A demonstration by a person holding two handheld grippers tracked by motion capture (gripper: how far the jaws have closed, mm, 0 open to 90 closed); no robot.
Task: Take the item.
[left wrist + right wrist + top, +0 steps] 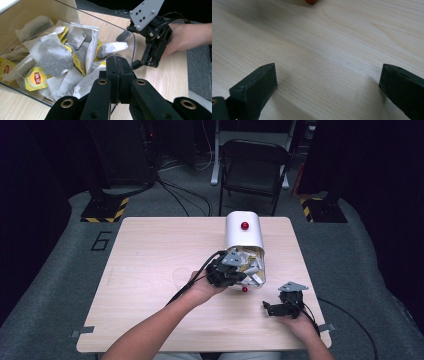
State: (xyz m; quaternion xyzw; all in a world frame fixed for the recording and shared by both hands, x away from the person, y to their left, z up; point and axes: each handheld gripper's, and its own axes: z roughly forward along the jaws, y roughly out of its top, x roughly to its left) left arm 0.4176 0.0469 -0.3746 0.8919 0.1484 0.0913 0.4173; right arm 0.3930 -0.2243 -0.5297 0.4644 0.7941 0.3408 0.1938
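Note:
A white tub with a red knob lies on its side on the wooden table, its clear open end facing me. Several tea bags with yellow tags spill inside it. My left gripper reaches into that opening, and its jaws are pressed together among the bags; whether anything thin is pinched between them I cannot tell. My right gripper rests low over bare wood at the front right, its jaws wide apart with nothing between. It also appears beyond the tub.
A second small red knob lies on the table just in front of the tub. A faint round ring marks the wood left of my left hand. A folding chair stands behind the table.

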